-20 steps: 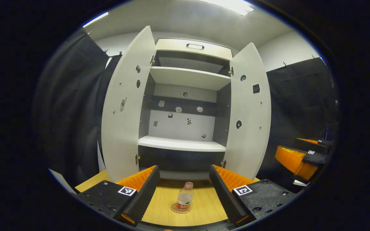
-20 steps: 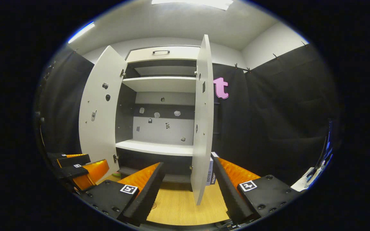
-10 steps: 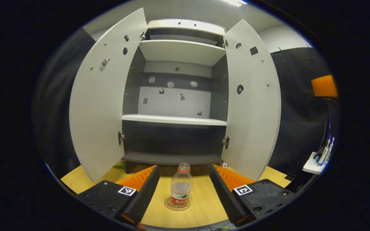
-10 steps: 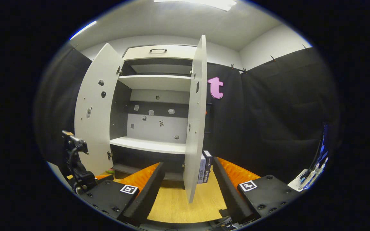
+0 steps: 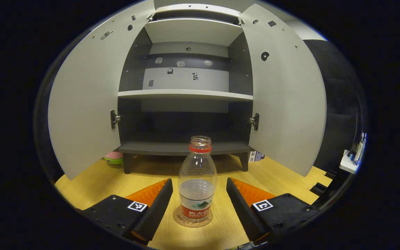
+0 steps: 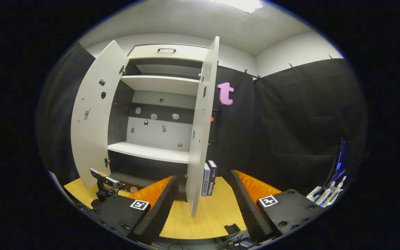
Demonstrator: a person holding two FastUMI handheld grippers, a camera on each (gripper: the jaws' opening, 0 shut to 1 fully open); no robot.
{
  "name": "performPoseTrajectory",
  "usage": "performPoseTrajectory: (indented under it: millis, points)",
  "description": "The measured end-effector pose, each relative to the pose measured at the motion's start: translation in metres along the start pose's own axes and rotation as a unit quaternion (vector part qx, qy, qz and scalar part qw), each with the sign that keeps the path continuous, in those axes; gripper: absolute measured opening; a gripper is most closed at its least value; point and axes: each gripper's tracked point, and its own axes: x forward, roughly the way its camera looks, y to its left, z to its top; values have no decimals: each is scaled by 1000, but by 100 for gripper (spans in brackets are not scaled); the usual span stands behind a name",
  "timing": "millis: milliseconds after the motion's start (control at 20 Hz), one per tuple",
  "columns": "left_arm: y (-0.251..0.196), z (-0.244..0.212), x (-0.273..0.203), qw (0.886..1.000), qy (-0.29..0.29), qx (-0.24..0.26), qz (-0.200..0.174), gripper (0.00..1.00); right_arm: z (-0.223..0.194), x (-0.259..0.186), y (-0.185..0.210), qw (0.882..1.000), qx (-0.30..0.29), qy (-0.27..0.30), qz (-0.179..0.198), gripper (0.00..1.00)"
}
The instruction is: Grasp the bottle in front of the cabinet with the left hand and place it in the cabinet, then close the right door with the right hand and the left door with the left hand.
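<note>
The left gripper [image 5: 197, 205] straddles the uncapped bottle [image 5: 197, 178] on its coaster [image 5: 192, 220] on the wooden table [image 5: 276, 172], fingers spread wide and apart from it, lined up to grasp, the cabinet [image 5: 185, 93] gaping beyond, while the right gripper [image 6: 203, 201], equally wide and empty, faces the right door [image 6: 201, 125].

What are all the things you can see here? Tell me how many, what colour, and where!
bottle: one, clear with a red label, no cap, on a coaster between the left tongs' fingers, untouched.
coaster: one, brown, under the bottle.
cabinet: one, white shelves, dark inside, both doors open.
left door: one, white, swung open.
right door: one, white, swung open.
table: one, light wood, under the cabinet.
boxes: two, upright, behind the right door.
left tongs: open, around the bottle.
right tongs: open, facing the right door's edge.
</note>
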Motion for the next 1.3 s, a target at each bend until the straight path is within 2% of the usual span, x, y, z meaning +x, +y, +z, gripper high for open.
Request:
performPoseTrajectory:
  millis: [50, 100, 150, 450, 600, 650, 800, 950, 1150, 1300]
  points:
    - [-1, -6, 6, 1000, 4, -1, 0, 95, -1, 1, -4, 1000, -1, 2, -6, 91]
    - [-1, -11, 10, 1000, 8, -5, 0, 95, -3, 2, -6, 1000, -3, 5, -10, 91]
    - [-1, -16, 14, 1000, 11, -11, -2, 95, -4, 3, -9, 1000, -6, 8, -13, 98]
    - [2, -35, 31, 999, 26, -24, 0, 95, -14, 7, -20, 999, -21, 22, -29, 98]
    - [-4, -33, 32, 999, 34, -17, -15, 77, -16, 8, -20, 999, -23, 25, -28, 98]
    - [-5, -29, 30, 999, 35, -19, -18, 76, -16, 7, -20, 999, -23, 23, -27, 98]
    - [-6, 0, 23, 999, 26, -15, -23, 74, -15, 9, -18, 999, -18, 18, -22, 98]
    - [-11, 33, 13, 998, 30, -19, -50, 74, -16, 13, -16, 1000, -9, 14, -13, 98]
    - [-3, 103, 0, 998, 19, -9, -63, 74, -16, 19, -12, 1000, 2, 9, -1, 98]
    - [7, 158, -6, 997, 16, -26, -67, 74, -18, 23, -8, 1000, 17, 8, 11, 98]
